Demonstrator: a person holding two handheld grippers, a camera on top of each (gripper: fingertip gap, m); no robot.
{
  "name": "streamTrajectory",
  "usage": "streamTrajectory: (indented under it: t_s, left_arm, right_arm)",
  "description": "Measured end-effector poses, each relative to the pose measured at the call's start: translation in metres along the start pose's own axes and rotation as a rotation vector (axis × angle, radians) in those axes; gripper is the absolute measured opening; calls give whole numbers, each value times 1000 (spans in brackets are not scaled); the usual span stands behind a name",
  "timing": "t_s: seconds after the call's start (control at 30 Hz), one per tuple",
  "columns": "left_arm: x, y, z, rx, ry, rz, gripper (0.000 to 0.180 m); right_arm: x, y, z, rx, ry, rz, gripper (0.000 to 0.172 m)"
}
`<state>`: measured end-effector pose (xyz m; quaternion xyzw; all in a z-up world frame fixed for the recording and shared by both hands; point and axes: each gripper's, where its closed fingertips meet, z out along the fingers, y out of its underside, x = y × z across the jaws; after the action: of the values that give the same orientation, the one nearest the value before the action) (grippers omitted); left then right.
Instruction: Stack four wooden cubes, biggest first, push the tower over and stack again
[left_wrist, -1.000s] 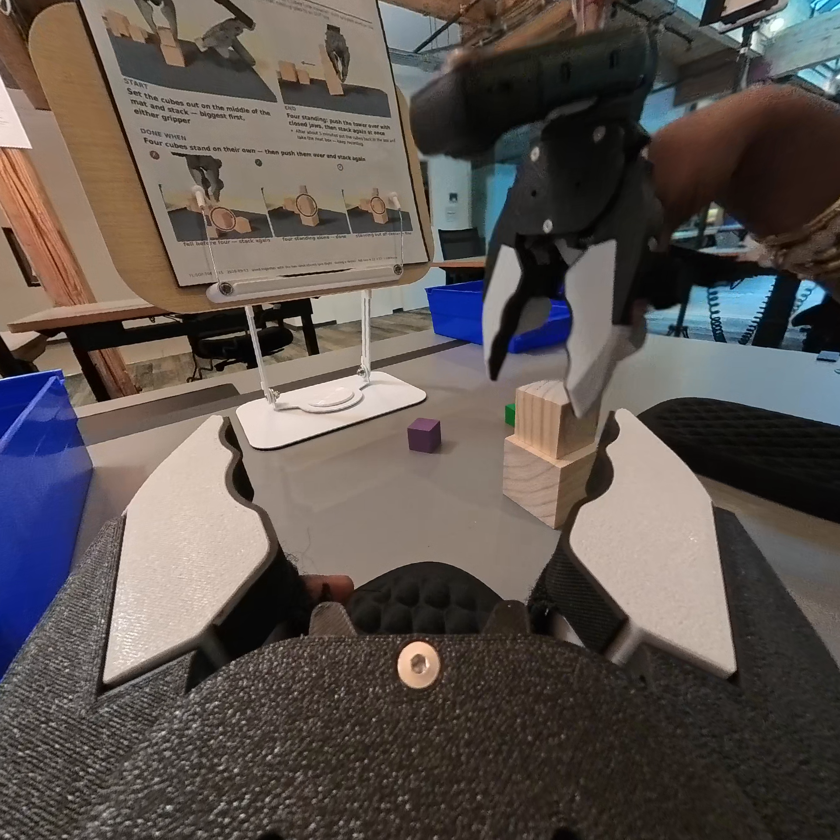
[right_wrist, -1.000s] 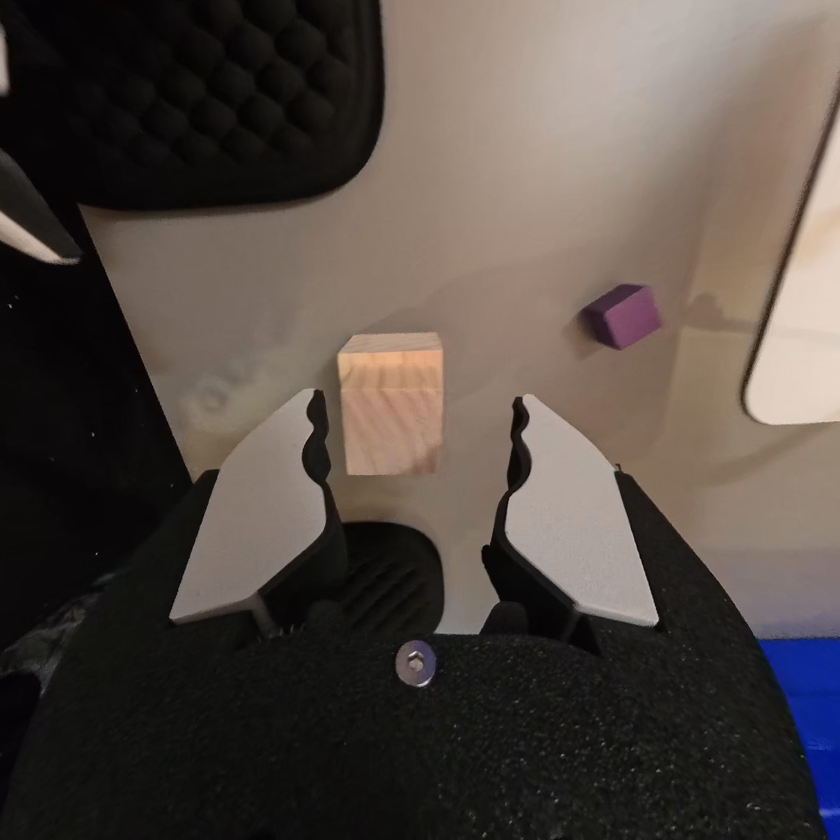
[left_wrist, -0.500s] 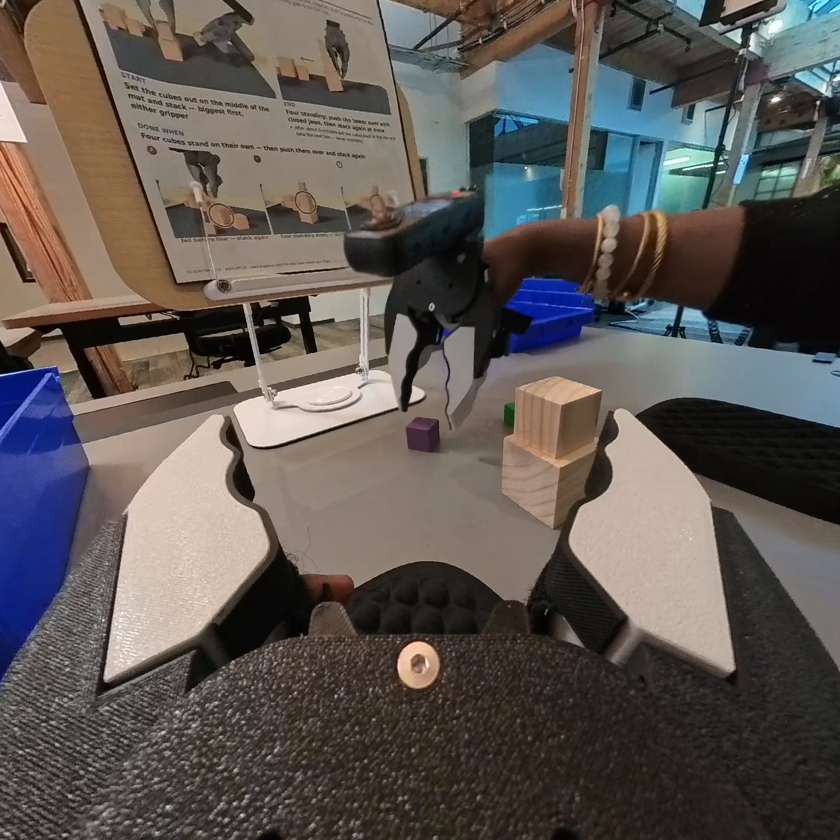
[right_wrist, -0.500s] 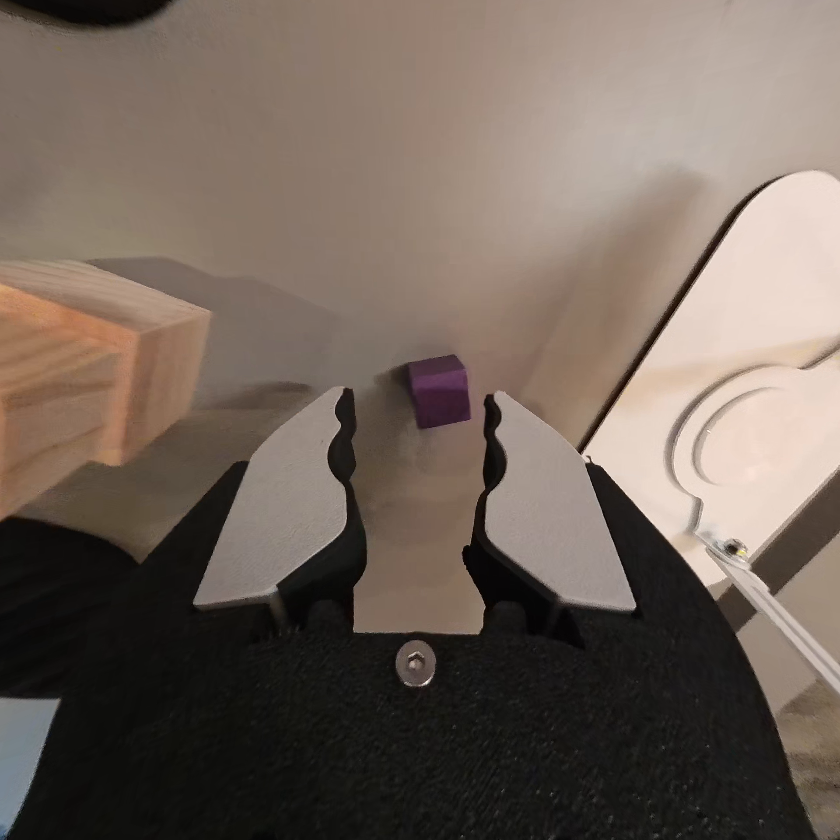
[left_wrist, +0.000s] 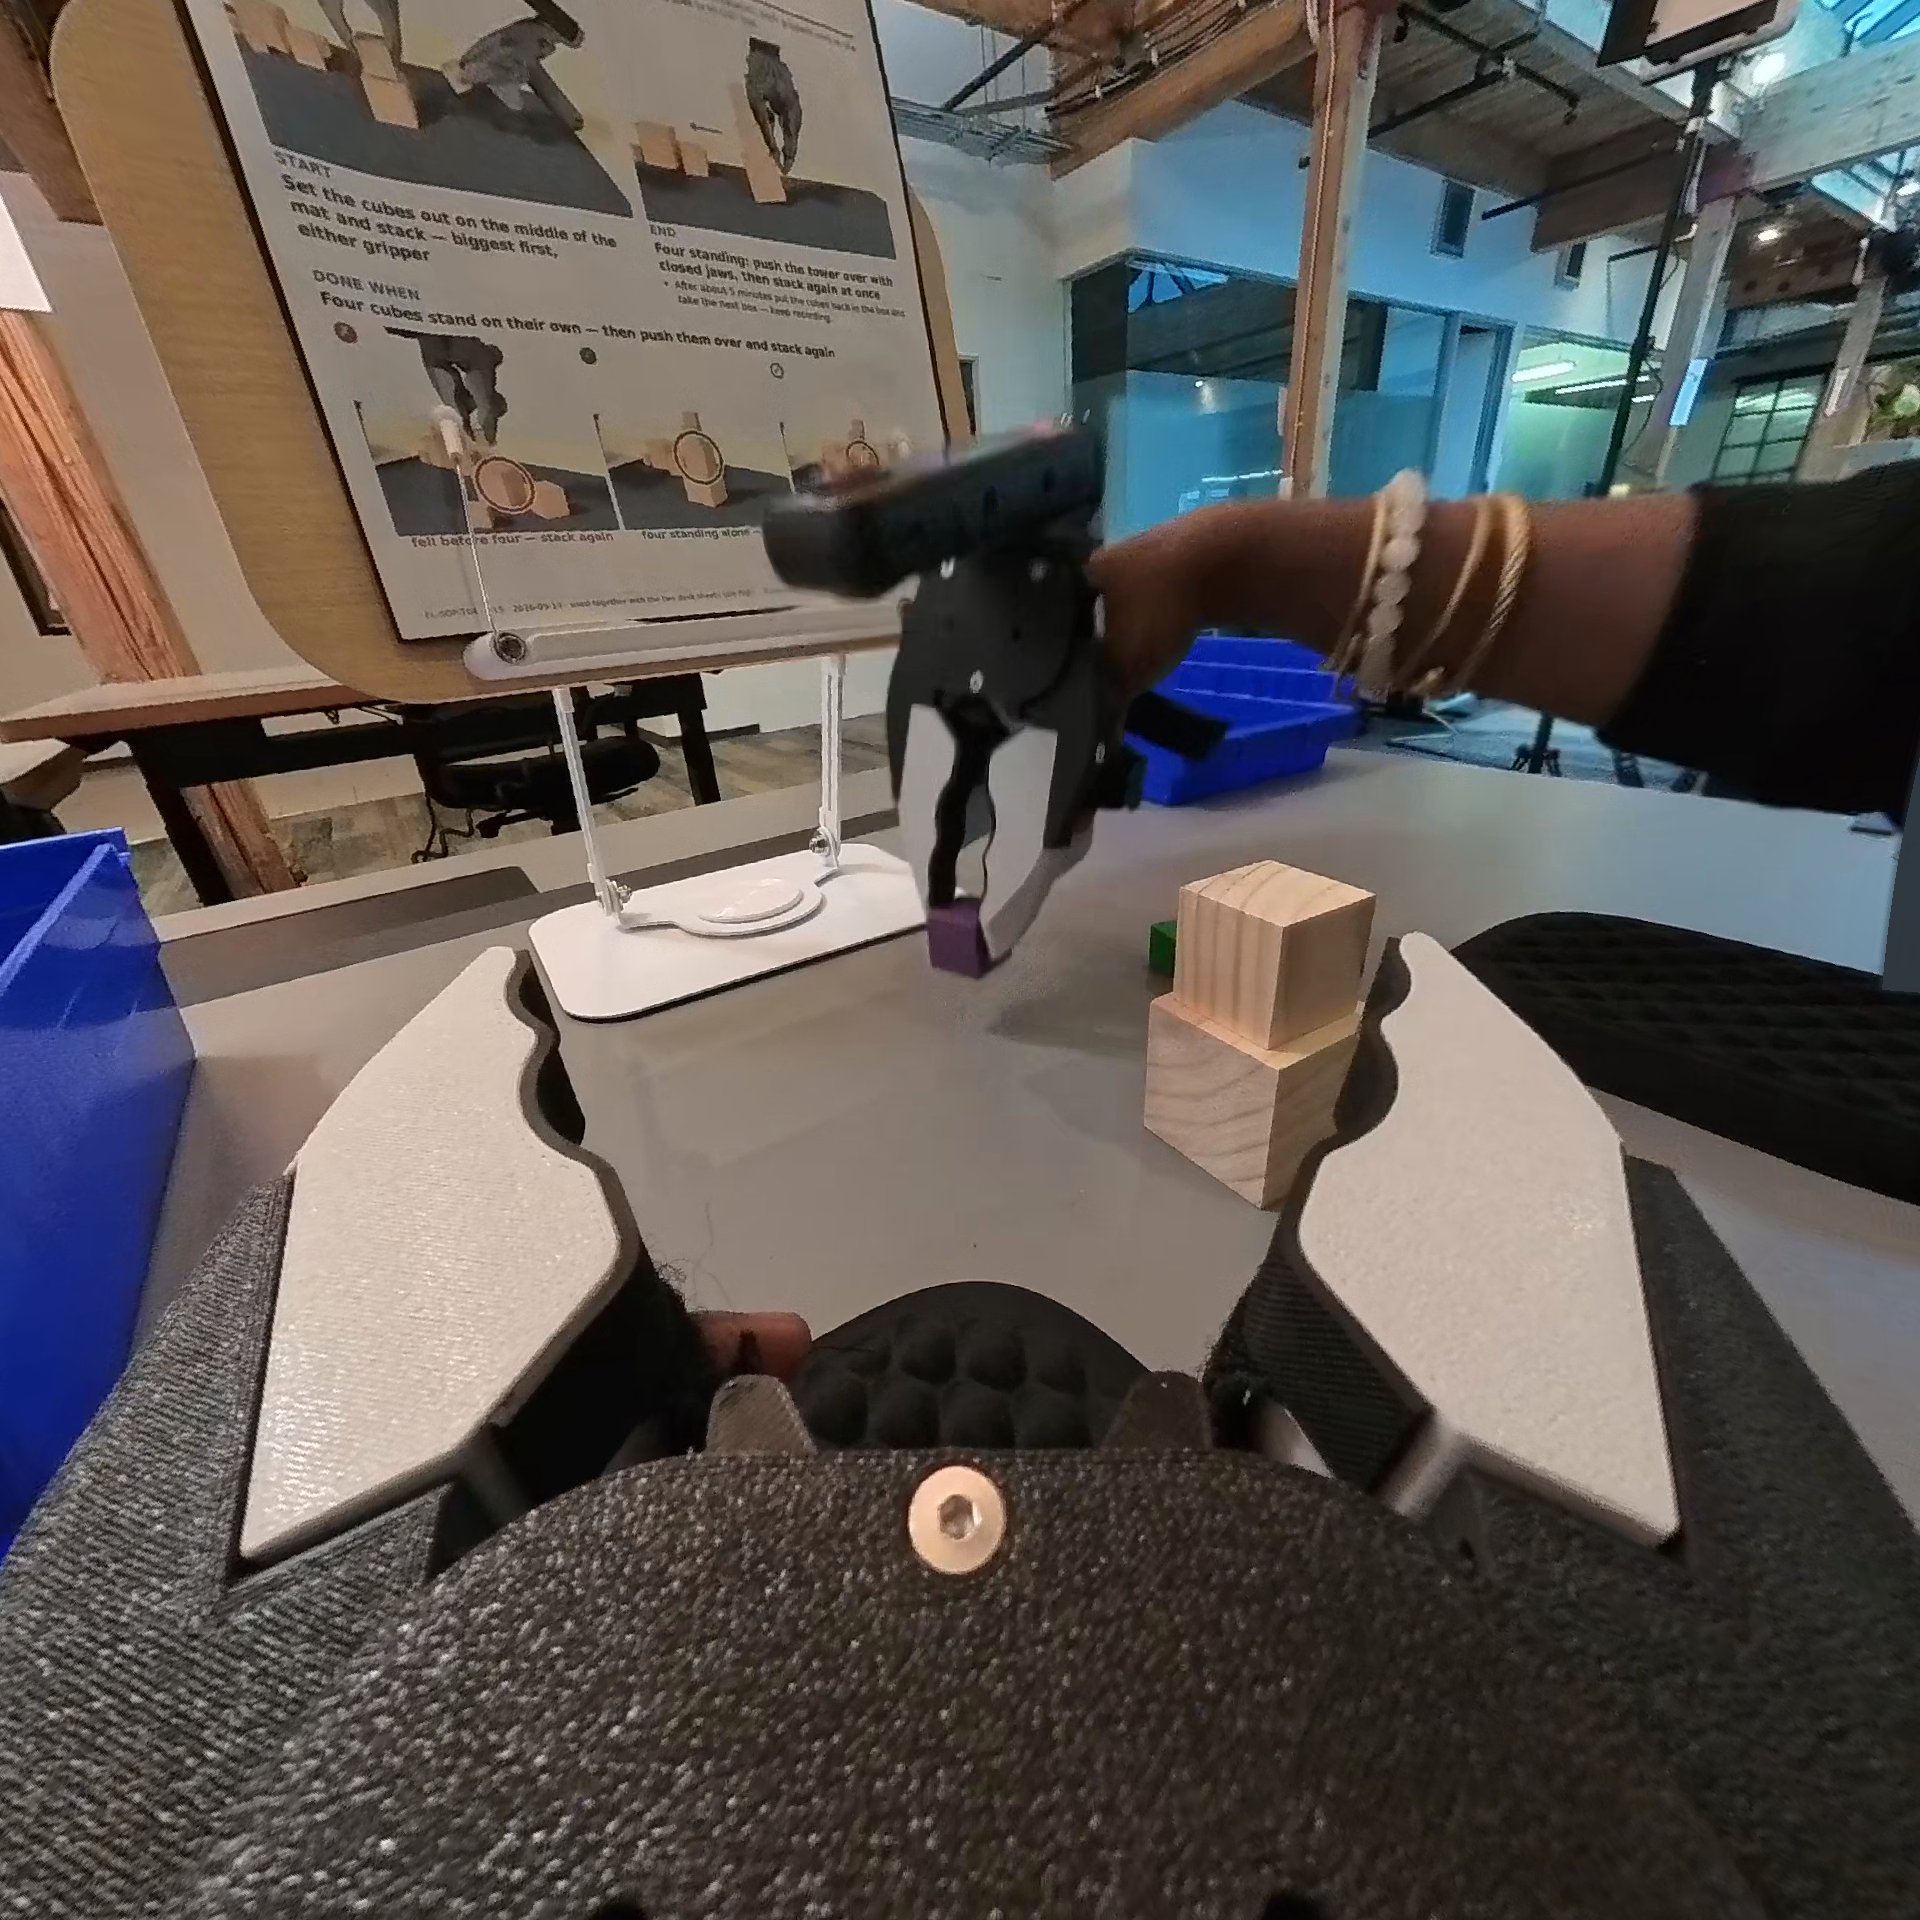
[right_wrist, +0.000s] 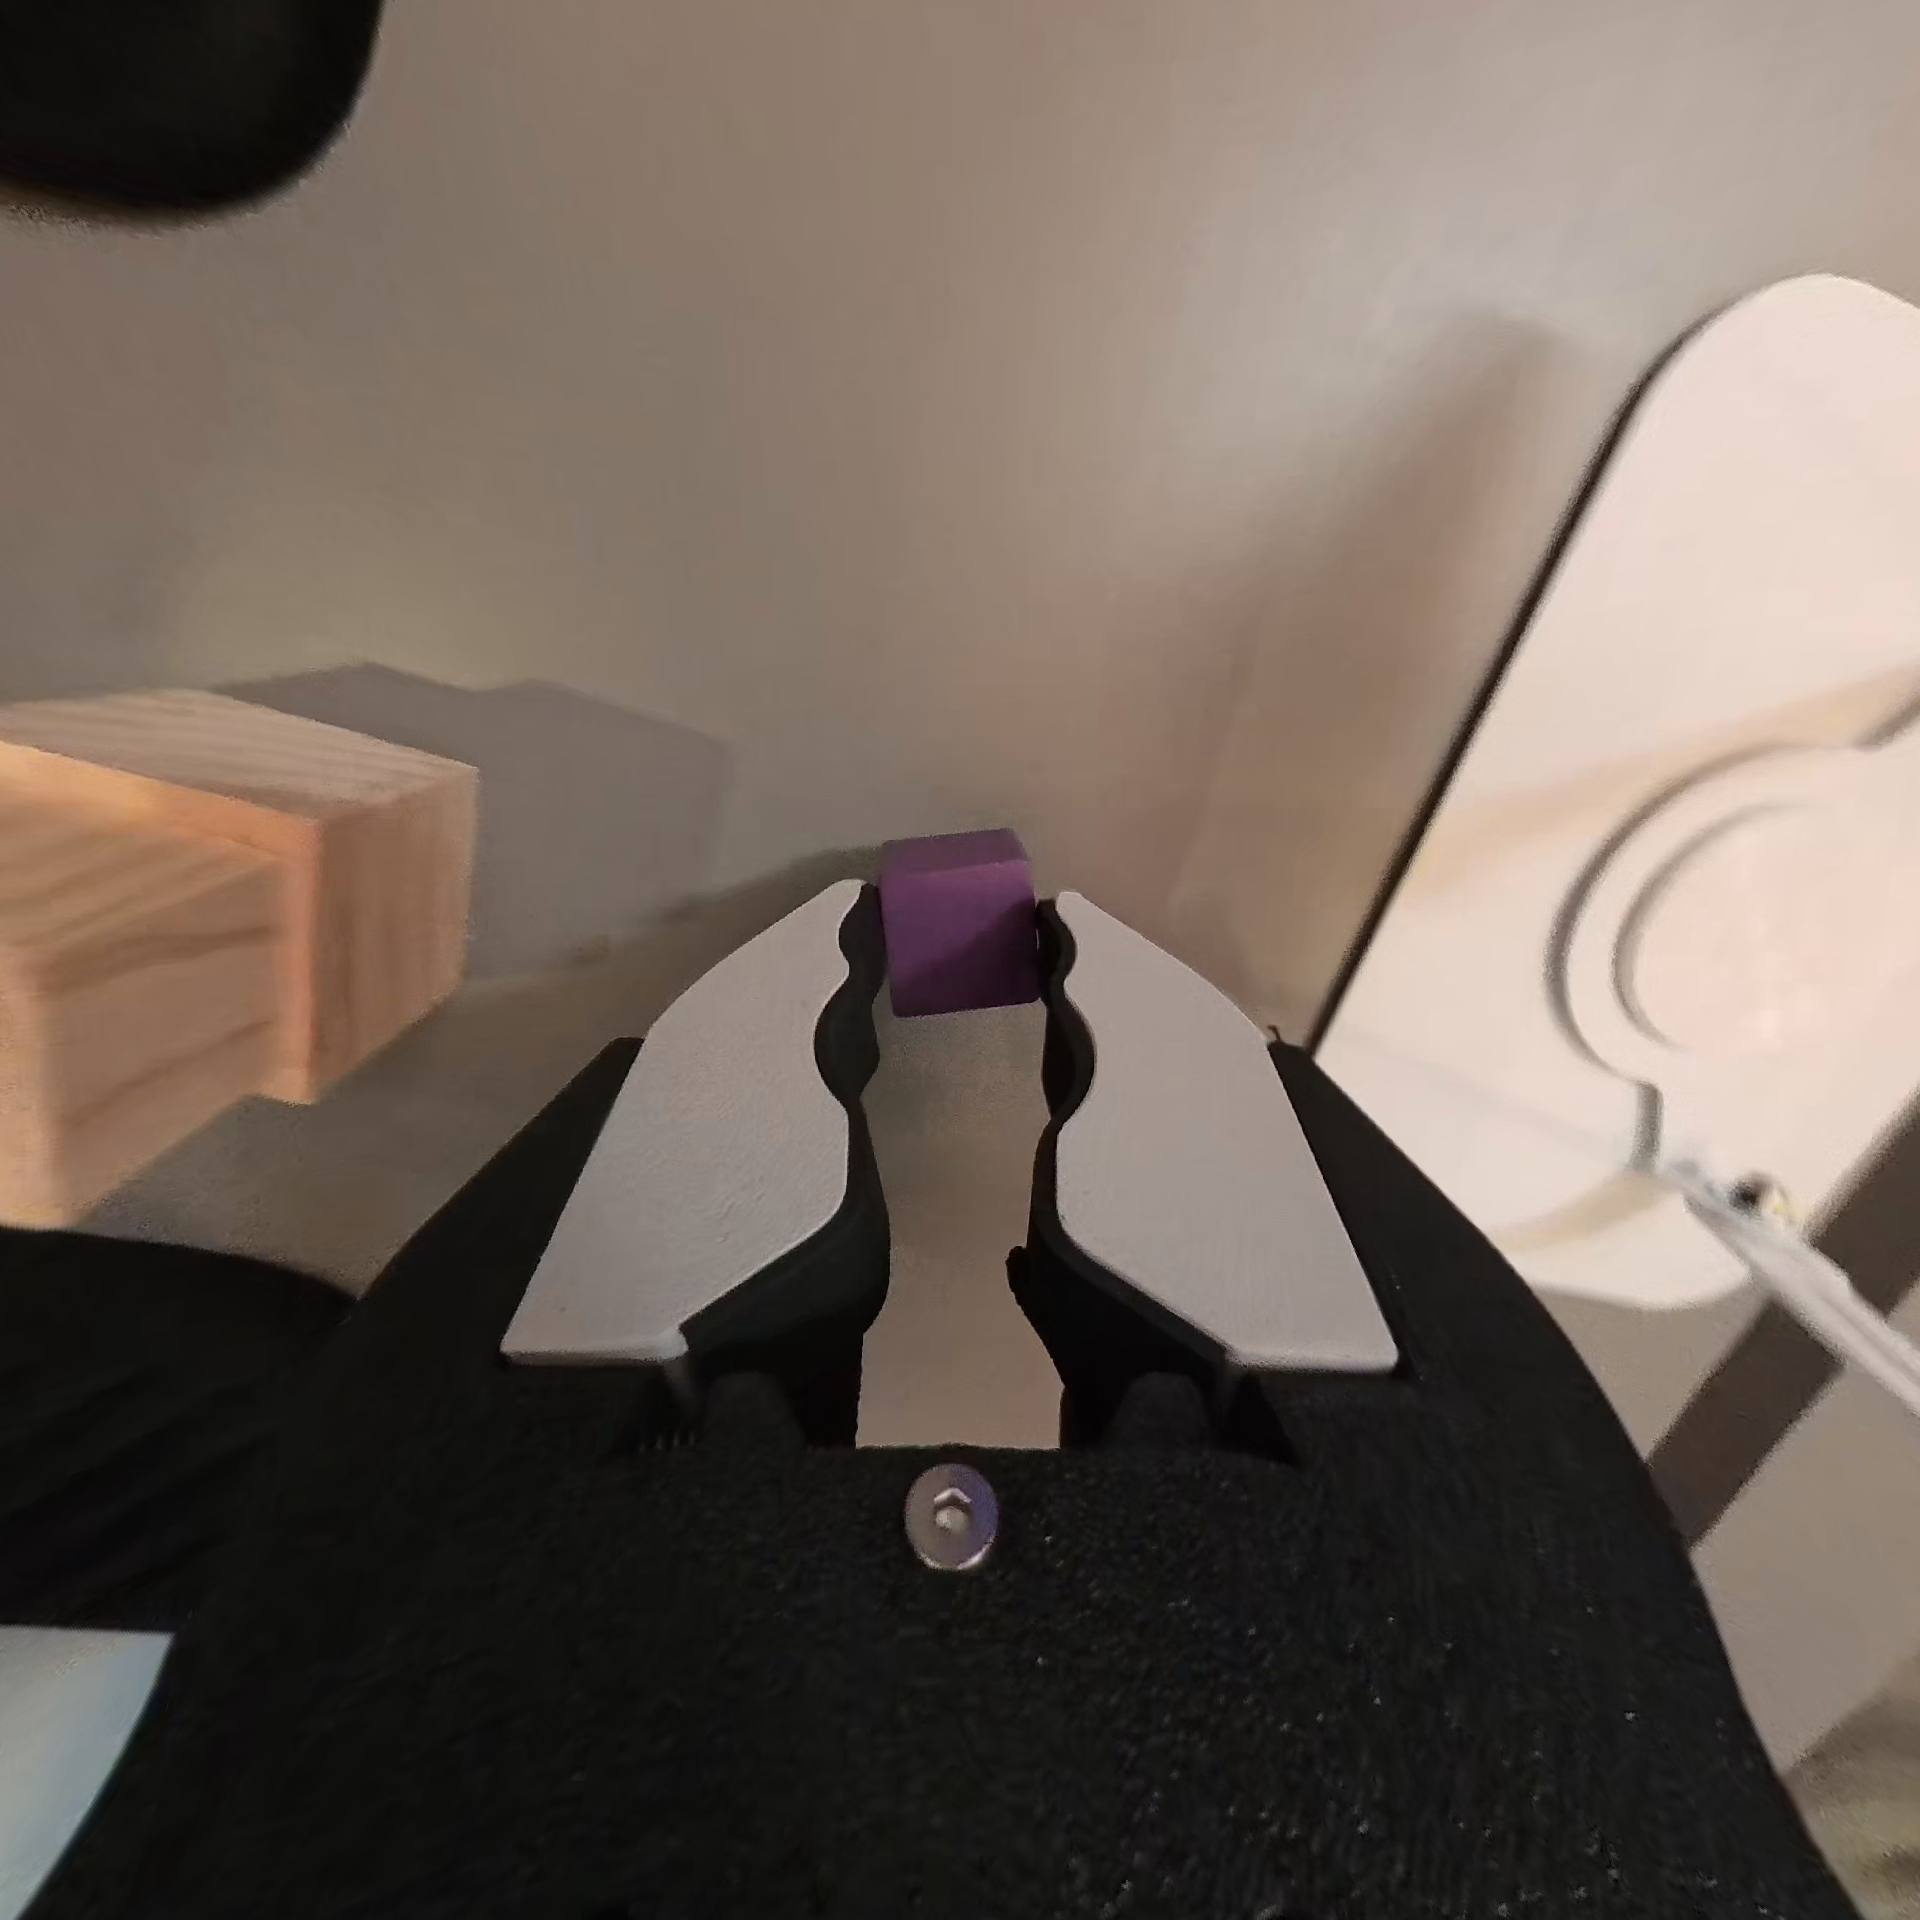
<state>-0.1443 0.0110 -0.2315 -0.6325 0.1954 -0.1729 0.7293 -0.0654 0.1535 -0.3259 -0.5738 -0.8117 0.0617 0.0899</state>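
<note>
My right gripper (right_wrist: 956, 906) is shut on a small purple cube (right_wrist: 961, 925), with both pads against its sides. In the left wrist view the right gripper (left_wrist: 971, 914) points down, with the purple cube (left_wrist: 961, 940) at its tips, close to the grey table (left_wrist: 831, 1122). I cannot tell whether the cube rests on the table. My left gripper (left_wrist: 954, 987) is wide open and empty. A stack of two wooden cubes (left_wrist: 1257, 1029) stands by its right finger (left_wrist: 1455, 1195). A small green cube (left_wrist: 1164, 943) lies behind the stack.
A white stand base (left_wrist: 727, 935) carries an instruction board (left_wrist: 571, 312) just behind the purple cube; it also shows in the right wrist view (right_wrist: 1662, 831). A blue bin (left_wrist: 73, 1039) stands at the left, another (left_wrist: 1247, 727) farther back. A black mat (left_wrist: 1714, 1039) lies at the right. Spacing between my two grippers at the tips: around 20 cm.
My right gripper moved from above the wooden stack to the purple cube, came down over it and closed on it. My left gripper stayed open and still.
</note>
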Motion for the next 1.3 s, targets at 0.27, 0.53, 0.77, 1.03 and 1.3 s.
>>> streamTrajectory:
  t_s: [0.27, 0.53, 0.77, 1.03, 1.3]
  left_arm:
    - [1, 1, 1, -11, -4, 19, 142]
    - [2, 3, 2, -21, -6, 34, 141]
    - [2, 3, 2, -21, -4, 32, 140]
    - [3, 3, 2, -20, -3, 31, 140]
    - [3, 2, 1, -15, 0, 33, 140]
  right_arm:
    - [-56, -28, -82, 104, 40, 252, 27]
    - [-101, -22, -84, 21, 84, 338, 27]
    - [-113, -15, -73, -3, 68, 361, 27]
    - [-118, -15, -69, -37, 59, 360, 28]
    - [-118, -16, -77, 2, 69, 343, 56]
